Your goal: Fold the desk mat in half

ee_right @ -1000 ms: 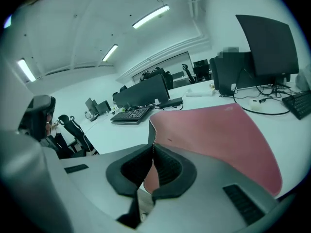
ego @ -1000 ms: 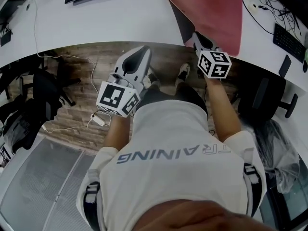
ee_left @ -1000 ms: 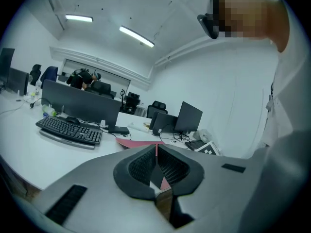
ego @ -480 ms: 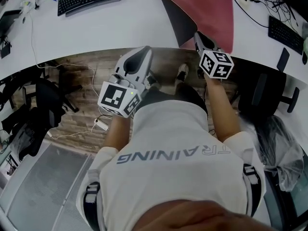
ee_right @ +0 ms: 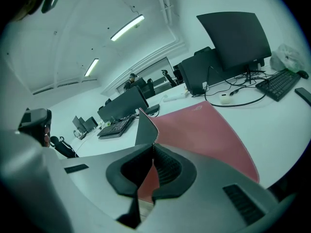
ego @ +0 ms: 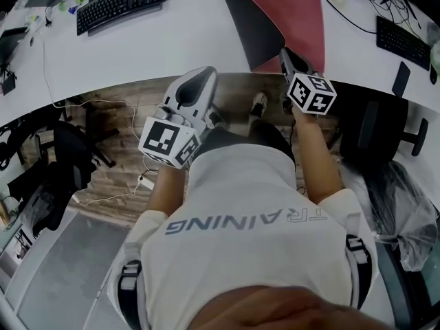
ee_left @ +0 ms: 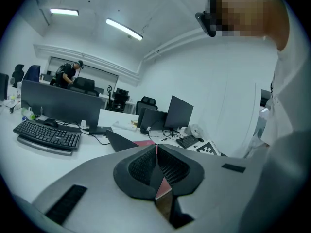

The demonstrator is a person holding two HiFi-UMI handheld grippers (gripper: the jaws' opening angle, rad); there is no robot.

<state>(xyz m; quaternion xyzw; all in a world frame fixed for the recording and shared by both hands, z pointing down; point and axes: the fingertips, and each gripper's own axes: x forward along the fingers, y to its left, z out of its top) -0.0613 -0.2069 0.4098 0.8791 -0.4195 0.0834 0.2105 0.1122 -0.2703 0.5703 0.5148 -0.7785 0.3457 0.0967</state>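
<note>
The red desk mat lies on the white desk; its left edge is lifted and shows the dark underside. My right gripper is shut on the mat's near corner at the desk front. In the right gripper view the raised dark flap runs straight into the closed jaws of the right gripper, and the red top spreads beyond. My left gripper hovers over the floor just short of the desk edge, apart from the mat. The left gripper is shut with nothing held.
A black keyboard sits at the desk's far left, another keyboard and cables at the right. Monitors stand behind the mat. Office chairs flank me on the wooden floor, and a power strip lies there.
Both grippers have slid sideways along the desk front. The right one has drawn the mat's corner with it, so more of the dark underside shows now.
</note>
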